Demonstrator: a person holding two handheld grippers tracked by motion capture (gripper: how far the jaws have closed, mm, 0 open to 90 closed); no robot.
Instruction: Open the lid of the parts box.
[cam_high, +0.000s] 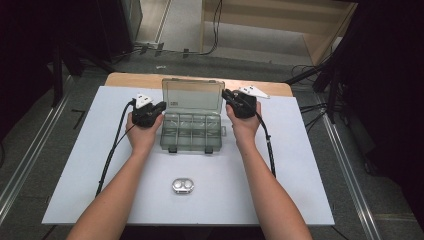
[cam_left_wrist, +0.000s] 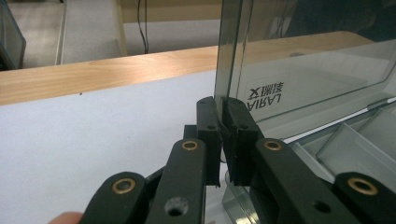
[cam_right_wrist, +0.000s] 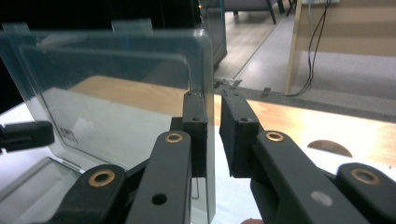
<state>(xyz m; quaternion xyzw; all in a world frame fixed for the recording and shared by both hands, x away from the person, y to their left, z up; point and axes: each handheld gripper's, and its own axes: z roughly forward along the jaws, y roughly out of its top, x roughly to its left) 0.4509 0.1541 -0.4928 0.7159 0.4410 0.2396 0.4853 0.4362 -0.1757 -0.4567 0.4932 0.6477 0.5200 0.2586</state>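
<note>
- Clear plastic box (cam_high: 192, 131) sits mid-worktop (cam_high: 80, 165), toward the far edge, its lid (cam_high: 192, 95) standing upright on the rear hinge. Divided compartments look empty as far as I can tell.
- Left hand-held gripper (cam_left_wrist: 223, 122): jaws together, clamped on the lid's left edge, low on the lid just above the tray. In the high view it (cam_high: 155, 109) sits at the box's left rear corner.
- Right hand-held gripper (cam_right_wrist: 211, 122): jaws a little apart, straddling the lid's right edge (cam_right_wrist: 206, 93). The left pad lies against the plastic; a gap shows on the other side, so no firm pinch there. In the high view it (cam_high: 227, 96) is at the lid's right side.
- Step in hand, as I judge it: swinging the lid on its hinge with a gripper at each side.
- To do it well: get the right jaws properly seated on the edge before moving; move both sides together along the hinge arc so the lid does not twist; keep the tray from sliding on the smooth sheet.
- Pose: both forearms reach forward from the near edge, roughly parallel, either side of the box; left hand (cam_high: 141, 134) and right hand (cam_high: 246, 127) held level, grippers angled inward toward the lid.
- Small oval metal case (cam_high: 183, 186) lies near the front, well apart from the box, untouched.
</note>
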